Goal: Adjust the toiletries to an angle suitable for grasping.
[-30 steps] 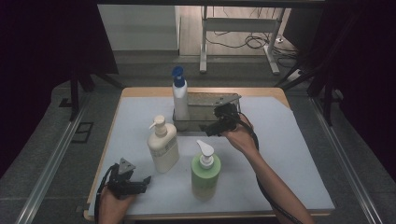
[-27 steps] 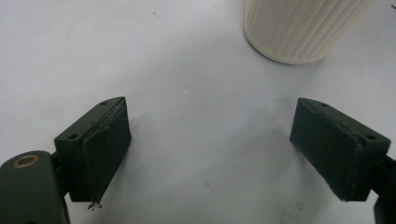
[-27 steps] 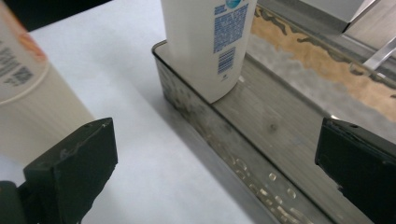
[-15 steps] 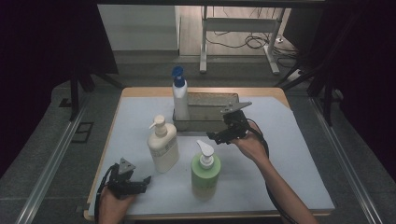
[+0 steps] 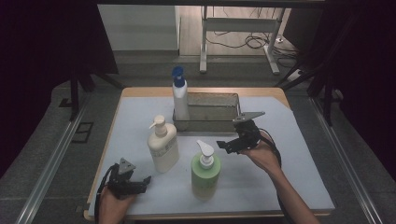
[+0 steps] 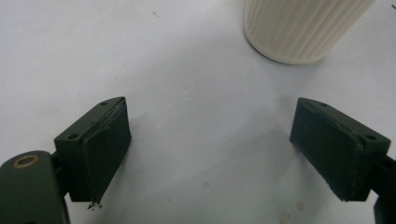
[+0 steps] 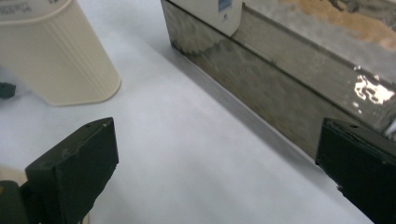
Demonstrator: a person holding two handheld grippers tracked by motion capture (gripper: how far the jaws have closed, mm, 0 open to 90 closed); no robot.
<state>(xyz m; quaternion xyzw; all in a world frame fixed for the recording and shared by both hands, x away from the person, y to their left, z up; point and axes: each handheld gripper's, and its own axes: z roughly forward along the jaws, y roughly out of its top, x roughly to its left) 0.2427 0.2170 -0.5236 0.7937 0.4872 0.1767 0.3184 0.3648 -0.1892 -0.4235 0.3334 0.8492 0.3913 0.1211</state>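
Right gripper (image 5: 227, 145): held above the table (image 5: 299, 186) just right of the green bottle's (image 5: 206, 173) pump, in front of the metal tray (image 5: 212, 112); jaws spread wide, nothing between them.

Left gripper (image 5: 145, 181): rested at the table's near left edge; jaws wide apart, nothing held.

Green bottle: stood upright near the front centre, between both grippers.

Cream bottle (image 5: 163, 146): upright, left of the green bottle and just apart from it.

White bottle with blue cap (image 5: 180, 99): stood at the tray's left end.

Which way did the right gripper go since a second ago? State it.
Yes. The right gripper has drawn back from the metal tray toward the person, now beside the green bottle.
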